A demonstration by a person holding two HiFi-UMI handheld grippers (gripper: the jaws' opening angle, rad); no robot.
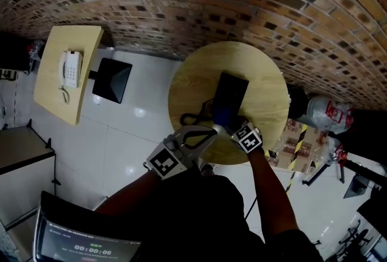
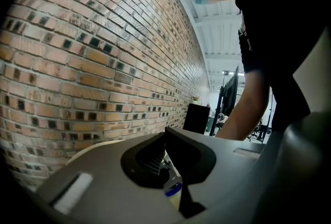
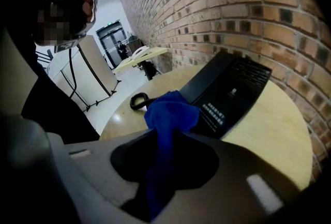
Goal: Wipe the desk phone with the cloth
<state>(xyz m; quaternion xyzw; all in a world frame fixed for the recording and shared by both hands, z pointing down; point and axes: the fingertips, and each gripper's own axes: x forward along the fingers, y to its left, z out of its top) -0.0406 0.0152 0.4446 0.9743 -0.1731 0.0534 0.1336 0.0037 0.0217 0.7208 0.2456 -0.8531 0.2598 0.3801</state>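
Pinching cloth (image 3: 173, 109), right gripper (image 3: 161, 163) just beside desk phone (image 3: 232, 88).

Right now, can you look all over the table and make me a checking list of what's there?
Surface: round wooden table, pale top.
Job's things: black phone lies on the table; blue cloth is at its near end.
Clutter: nothing seen on the table.
Grippers: right gripper shut on the cloth; left gripper shut, holding nothing, over the near edge.
Cables: coiled cord beside the phone.
Surroundings: brick wall; side table with a white phone; boxes on the floor.
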